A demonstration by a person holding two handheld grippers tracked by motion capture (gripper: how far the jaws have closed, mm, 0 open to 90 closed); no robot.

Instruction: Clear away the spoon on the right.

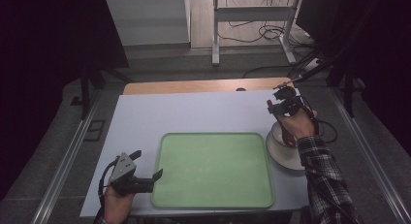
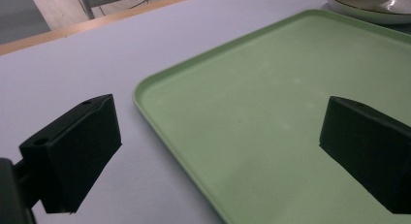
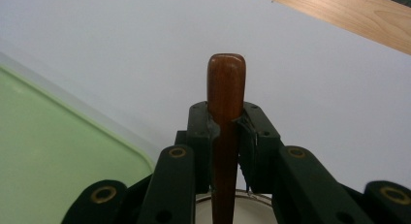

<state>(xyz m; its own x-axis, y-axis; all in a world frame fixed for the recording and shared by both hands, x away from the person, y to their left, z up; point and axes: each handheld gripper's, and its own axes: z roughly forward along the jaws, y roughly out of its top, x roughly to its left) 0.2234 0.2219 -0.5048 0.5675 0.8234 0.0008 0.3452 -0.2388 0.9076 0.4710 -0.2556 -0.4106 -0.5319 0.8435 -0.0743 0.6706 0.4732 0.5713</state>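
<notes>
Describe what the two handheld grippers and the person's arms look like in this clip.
Both are black two-jaw tools. The left gripper carries a grey three-cornered plate on top and has blocky, wedge-shaped black fingers. The right gripper shows black linkage bars with brass-coloured pivot rings and a trailing black cable. The right arm wears a dark plaid sleeve.

A lab-like test room: aluminium rails [image 1: 63,161], loose floor cables [image 1: 261,32], metal stand [image 1: 215,35].

Right gripper [image 1: 282,101] jaws clamped tight — left gripper [image 1: 140,171] jaws wide apart, level.
</notes>
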